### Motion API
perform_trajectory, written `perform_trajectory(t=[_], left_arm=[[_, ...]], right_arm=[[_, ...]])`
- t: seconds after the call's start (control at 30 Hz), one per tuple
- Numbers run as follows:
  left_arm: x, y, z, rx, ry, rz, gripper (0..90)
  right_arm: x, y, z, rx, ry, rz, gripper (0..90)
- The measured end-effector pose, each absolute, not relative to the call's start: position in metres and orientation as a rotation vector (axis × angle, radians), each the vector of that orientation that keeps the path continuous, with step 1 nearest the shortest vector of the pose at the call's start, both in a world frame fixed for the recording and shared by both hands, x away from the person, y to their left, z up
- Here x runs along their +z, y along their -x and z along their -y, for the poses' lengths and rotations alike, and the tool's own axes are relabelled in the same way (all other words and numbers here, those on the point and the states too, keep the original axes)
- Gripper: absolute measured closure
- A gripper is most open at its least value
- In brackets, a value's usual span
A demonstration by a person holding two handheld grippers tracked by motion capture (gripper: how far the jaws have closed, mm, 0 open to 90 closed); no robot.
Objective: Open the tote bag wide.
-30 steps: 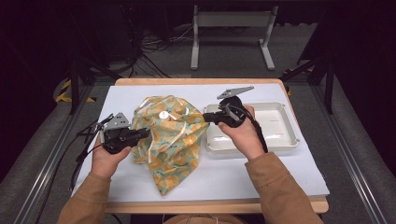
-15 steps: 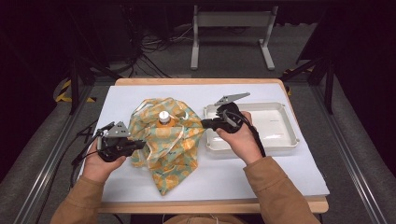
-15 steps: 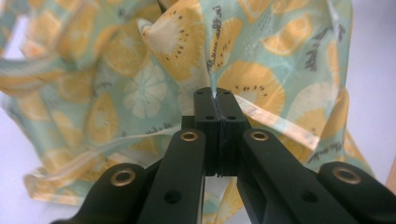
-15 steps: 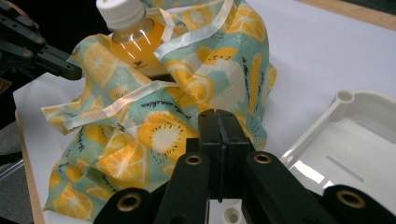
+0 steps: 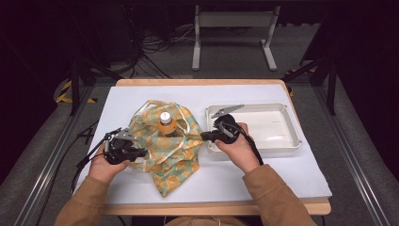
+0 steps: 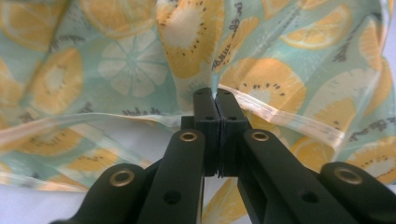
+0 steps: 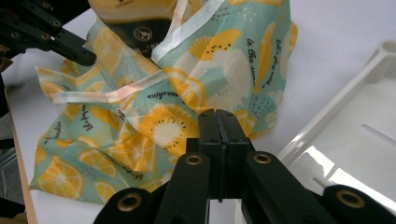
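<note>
Pinching opposite edges of the fruit-print bag, the left gripper and right gripper both have their jaws pressed together on the cloth — the bag lies on the white table, a bottle upright inside, just beside the tray.

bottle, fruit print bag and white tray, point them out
bottle (image 5: 165,123), high view, on its orange body below the cap
fruit print bag (image 5: 175,169), high view, on its lower cloth
white tray (image 5: 275,129), high view, on its bare floor
</note>
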State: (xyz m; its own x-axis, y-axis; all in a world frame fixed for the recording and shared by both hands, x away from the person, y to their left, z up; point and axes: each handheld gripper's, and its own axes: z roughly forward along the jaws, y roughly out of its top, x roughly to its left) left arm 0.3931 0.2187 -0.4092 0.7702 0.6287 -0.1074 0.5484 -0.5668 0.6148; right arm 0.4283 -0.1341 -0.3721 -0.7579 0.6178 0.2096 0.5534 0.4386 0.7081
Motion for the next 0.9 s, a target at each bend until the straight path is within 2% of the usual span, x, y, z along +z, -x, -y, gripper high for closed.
perform_trajectory(t=[0.33,0.57,0.77,0.9], left_arm=[[-0.427,-0.403,-0.222,0.104,-2.340,-0.944,87.4],[-0.424,-0.402,-0.228,0.087,-2.299,-0.934,85.0],[-0.416,-0.395,-0.234,0.093,-2.261,-0.913,79.1],[-0.410,-0.388,-0.243,0.110,-2.226,-0.898,71.0]], right_arm=[[-0.393,-0.424,0.129,1.166,-1.067,-2.648,90.0],[-0.401,-0.422,0.130,1.154,-1.077,-2.662,89.9],[-0.397,-0.420,0.130,1.170,-1.063,-2.654,88.8],[-0.391,-0.417,0.131,1.181,-1.040,-2.646,85.0]])
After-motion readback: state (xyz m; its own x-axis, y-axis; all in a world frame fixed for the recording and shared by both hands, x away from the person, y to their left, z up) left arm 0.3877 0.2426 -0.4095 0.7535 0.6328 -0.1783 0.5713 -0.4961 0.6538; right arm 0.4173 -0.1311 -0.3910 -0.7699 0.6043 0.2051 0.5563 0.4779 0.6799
